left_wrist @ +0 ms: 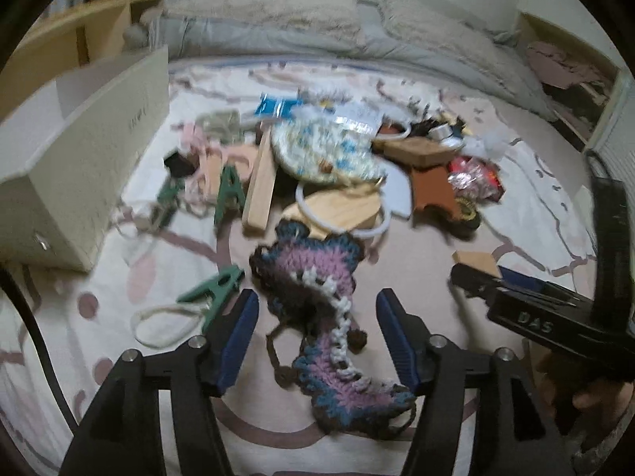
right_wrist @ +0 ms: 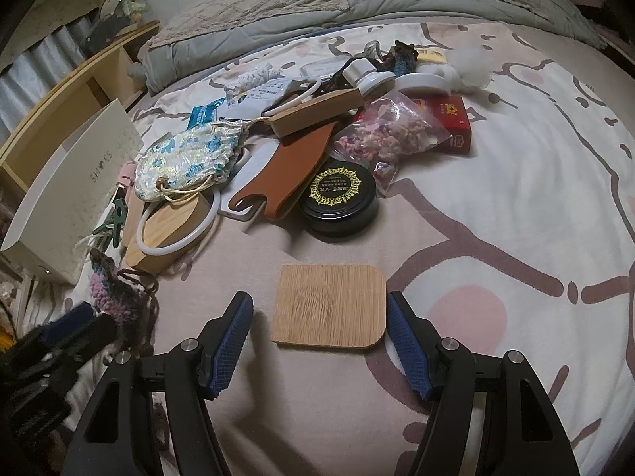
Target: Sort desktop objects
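A crocheted piece (left_wrist: pixel 313 277) in purple, blue and brown lies flat on the patterned sheet. My left gripper (left_wrist: pixel 317 337) stands open over its lower half, with a blue pad on each side and neither pressing on it. In the right wrist view the same crocheted piece (right_wrist: pixel 107 289) shows at the lower left, with the left gripper blurred below it. A square wooden coaster (right_wrist: pixel 329 309) lies on the sheet between the open fingers of my right gripper (right_wrist: pixel 321 341). The right pad is close to the coaster's edge and the left pad stands clear of it.
A white shoe box (right_wrist: pixel 71 182) stands at the left. Behind the grippers is a pile: a floral pouch (right_wrist: pixel 190 162), a white ring (right_wrist: pixel 178 234) on a wood block, a brown leather piece (right_wrist: pixel 285 174), a black tin (right_wrist: pixel 337 198), a red box (right_wrist: pixel 452 123). Green pegs (left_wrist: pixel 214 289) lie nearby.
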{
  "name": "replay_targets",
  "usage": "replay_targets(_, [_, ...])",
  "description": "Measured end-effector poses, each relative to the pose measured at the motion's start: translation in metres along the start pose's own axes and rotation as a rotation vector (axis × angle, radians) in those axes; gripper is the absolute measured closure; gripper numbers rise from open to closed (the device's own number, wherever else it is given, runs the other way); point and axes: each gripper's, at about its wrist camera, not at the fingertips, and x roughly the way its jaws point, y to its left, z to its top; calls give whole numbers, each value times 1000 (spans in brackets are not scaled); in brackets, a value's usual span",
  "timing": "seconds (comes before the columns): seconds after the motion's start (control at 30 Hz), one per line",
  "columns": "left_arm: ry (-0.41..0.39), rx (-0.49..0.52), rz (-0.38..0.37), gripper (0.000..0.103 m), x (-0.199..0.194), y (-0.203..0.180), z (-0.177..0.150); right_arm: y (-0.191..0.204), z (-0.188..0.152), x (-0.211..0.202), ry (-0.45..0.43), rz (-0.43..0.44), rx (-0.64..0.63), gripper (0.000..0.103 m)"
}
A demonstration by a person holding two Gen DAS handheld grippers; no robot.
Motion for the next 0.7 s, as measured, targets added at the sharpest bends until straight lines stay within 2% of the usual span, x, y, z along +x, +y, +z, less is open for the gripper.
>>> replay_targets(0.1, [-35,54,-24,41,-6,-9,0,-1,1,0,1,2,3,34])
replay_targets(0.13, [-48,73,-27,45,-8,-12,0,-1,1,0,2,2,3,34])
replay_targets(0.17, [-59,90,-28,58,-9,-15,0,-1,1,0,2,3,3,34])
replay_targets(0.23, [-67,117,-50,66,-11,-18,0,-1,1,0,2,3,4,34])
replay_targets(0.33, [-60,114,-125,78,-11,-21,0,-1,1,1,2,5,5,34])
replay_targets(0.43, [-30,113,-163,79,-6,-25,0,-2,1,0,3,10,10,34])
replay_targets(0.6, [59,90,-86,79,19,-20,-4,-3,1,0,4,12,12,34])
replay_targets(0.7, [76,69,-64,79,26,-16,-6,-3,1,-1,4,14,16,34])
